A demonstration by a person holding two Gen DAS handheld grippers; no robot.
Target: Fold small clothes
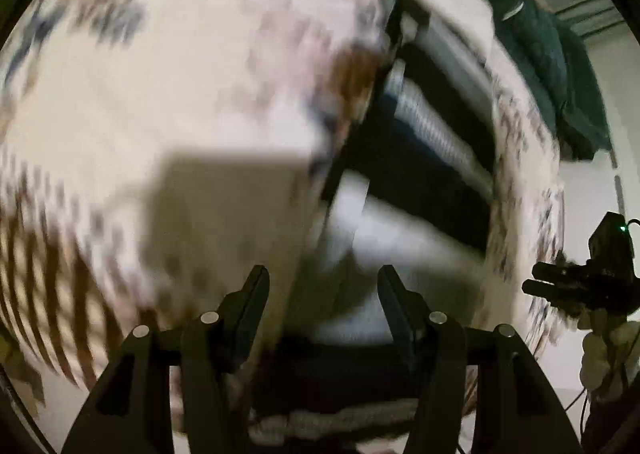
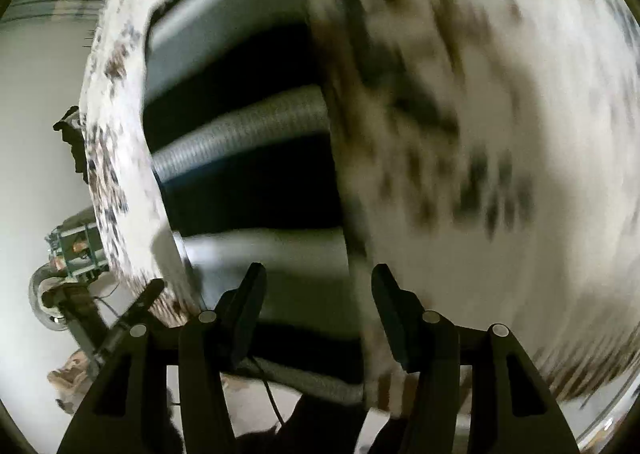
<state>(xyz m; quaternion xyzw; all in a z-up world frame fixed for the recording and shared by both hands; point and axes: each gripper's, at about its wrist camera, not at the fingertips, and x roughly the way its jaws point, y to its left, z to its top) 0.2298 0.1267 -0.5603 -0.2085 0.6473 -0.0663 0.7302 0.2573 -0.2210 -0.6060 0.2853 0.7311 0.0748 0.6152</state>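
Observation:
A striped garment in black, white and grey bands (image 1: 420, 190) lies on a patterned white cloth surface (image 1: 140, 94). Both views are motion-blurred. My left gripper (image 1: 322, 286) is open with its jaws apart over the garment's white band and holds nothing. My right gripper (image 2: 318, 286) is open too, jaws apart over the striped garment (image 2: 248, 134), beside the patterned cloth surface (image 2: 500, 134). The right gripper also shows at the right edge of the left wrist view (image 1: 538, 280). The left gripper shows blurred at the lower left of the right wrist view (image 2: 132, 318).
A dark green garment (image 1: 552, 66) hangs at the upper right in the left wrist view. A white wall or floor (image 2: 36, 134) lies beyond the cloth surface's edge. A wheeled metal frame (image 2: 64, 266) stands at the left in the right wrist view.

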